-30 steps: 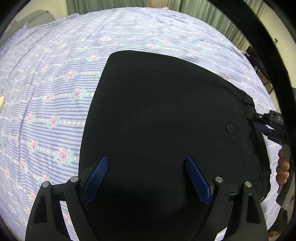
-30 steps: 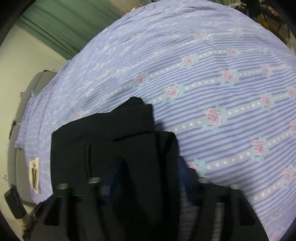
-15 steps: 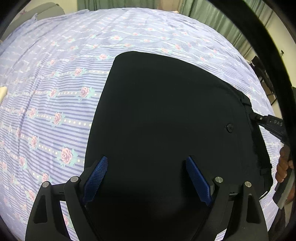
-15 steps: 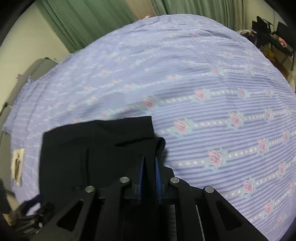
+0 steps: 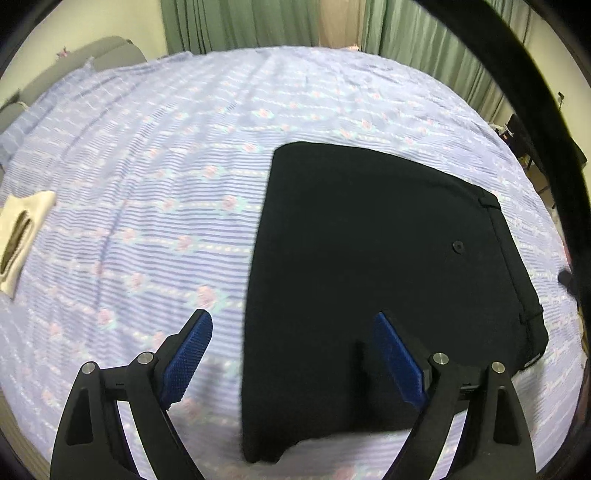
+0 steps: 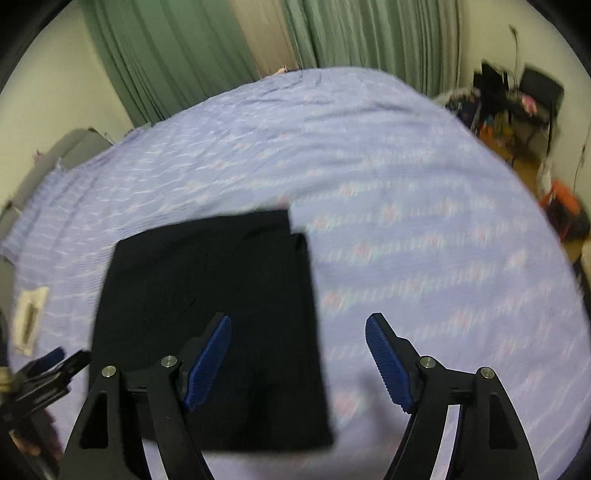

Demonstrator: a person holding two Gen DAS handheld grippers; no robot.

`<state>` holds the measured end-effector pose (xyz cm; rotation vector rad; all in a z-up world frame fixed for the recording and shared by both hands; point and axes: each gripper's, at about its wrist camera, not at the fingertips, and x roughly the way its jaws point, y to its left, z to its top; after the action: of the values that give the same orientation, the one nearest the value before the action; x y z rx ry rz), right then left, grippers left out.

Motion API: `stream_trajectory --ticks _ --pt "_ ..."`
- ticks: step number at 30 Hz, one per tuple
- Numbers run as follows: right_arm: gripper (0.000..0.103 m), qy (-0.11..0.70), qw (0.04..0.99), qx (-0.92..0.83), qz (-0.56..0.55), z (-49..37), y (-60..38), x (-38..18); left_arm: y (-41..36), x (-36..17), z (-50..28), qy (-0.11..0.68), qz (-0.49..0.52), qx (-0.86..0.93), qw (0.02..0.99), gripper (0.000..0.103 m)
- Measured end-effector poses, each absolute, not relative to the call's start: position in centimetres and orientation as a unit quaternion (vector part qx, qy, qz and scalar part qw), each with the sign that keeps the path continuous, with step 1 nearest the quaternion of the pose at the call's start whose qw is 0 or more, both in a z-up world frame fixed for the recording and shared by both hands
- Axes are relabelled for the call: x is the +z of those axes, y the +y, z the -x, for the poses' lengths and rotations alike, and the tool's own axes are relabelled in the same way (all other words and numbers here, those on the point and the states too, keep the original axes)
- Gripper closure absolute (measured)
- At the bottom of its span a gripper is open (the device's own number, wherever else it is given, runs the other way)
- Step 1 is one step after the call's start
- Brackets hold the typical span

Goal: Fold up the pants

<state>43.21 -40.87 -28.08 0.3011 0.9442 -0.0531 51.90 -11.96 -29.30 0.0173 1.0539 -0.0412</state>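
The black pants lie folded flat in a rough rectangle on the bed, waistband and button to the right in the left wrist view. My left gripper hovers above their near left edge, jaws wide and still opening, nothing between the pads. My right gripper hangs over the pants' right edge; its jaws are opening and the blue pads press on nothing. The left gripper also shows at the lower left of the right wrist view.
A lilac striped sheet with roses covers the bed. A white cloth item lies near the left edge. Green curtains hang behind the bed. Chairs and clutter stand on the floor at far right.
The right gripper was shut on the pants' folded edge; it has let go, opened wide and lifted back. The left gripper has also risen and drawn back. The pants lie flat.
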Motion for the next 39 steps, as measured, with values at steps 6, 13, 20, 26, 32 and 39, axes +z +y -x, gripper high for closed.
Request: stream_trajectory --ticks 6,13,20,26,32,39 --pt "0.028 0.475 0.827 -0.021 -0.3 -38.1 -40.6 -31.8 -11.2 -28.6 -48.3 0.496 -0.021 -0.009 0.868 0.012" --pt "0.028 0.461 0.781 -0.013 -0.421 -37.6 -39.8 -36.7 -10.2 -30.3 -46.2 0.518 -0.015 -0.001 0.855 0.012" --pt "0.028 0.43 0.798 -0.031 -0.421 -39.3 -40.0 -38.0 -9.8 -31.3 -45.1 0.523 0.004 -0.012 0.852 0.012" --pt "0.026 0.395 0.806 -0.044 -0.439 -40.1 -40.9 -38.5 -10.2 -31.5 -45.7 0.516 0.002 -0.025 0.856 0.012" --pt "0.021 0.365 0.799 -0.048 -0.476 -40.6 -41.2 -39.3 -10.8 -31.8 -47.7 0.504 -0.006 -0.057 0.862 0.012" --pt "0.056 0.398 0.808 -0.089 -0.426 -41.1 -40.3 -38.9 -9.8 -32.7 -51.5 0.51 -0.002 -0.082 0.857 0.012"
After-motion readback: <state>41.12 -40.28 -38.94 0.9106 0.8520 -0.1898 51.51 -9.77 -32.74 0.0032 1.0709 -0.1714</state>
